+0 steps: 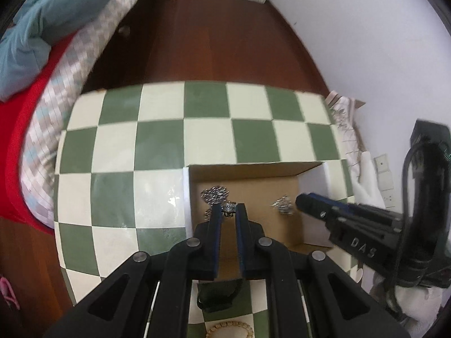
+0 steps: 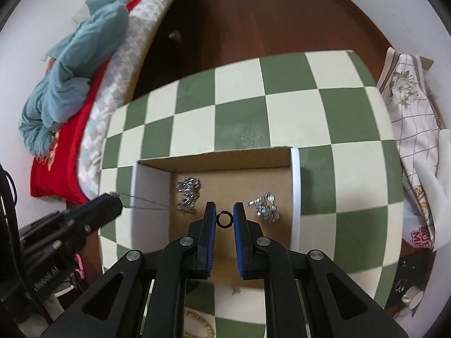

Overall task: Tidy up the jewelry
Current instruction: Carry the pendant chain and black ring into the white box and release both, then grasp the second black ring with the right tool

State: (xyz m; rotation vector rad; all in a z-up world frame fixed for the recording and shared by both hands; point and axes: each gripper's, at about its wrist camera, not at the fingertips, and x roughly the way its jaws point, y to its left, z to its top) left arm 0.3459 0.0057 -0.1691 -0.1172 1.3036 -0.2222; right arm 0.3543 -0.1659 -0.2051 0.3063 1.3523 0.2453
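An open cardboard box [image 1: 248, 169] [image 2: 214, 156] sits on the green and cream checkered table. Inside lie two silver jewelry clusters, one at the left [image 1: 214, 194] [image 2: 188, 191] and one at the right [image 1: 283, 205] [image 2: 265, 205]. My left gripper [image 1: 229, 208] is shut on a small sparkly silver piece [image 1: 229, 208] over the box; a thin chain runs from it to the left cluster in the right wrist view [image 2: 146, 202]. My right gripper [image 2: 225, 216] is shut on a small black ring [image 2: 225, 219] above the box floor, and shows in the left wrist view [image 1: 303, 201].
A beaded bracelet [image 1: 229, 329] [image 2: 197, 324] lies on the table near the front edge. A bed with red and blue bedding [image 1: 42, 56] stands to the left. A floral cloth [image 2: 408, 107] lies to the right. A dark wood floor [image 1: 225, 42] lies beyond.
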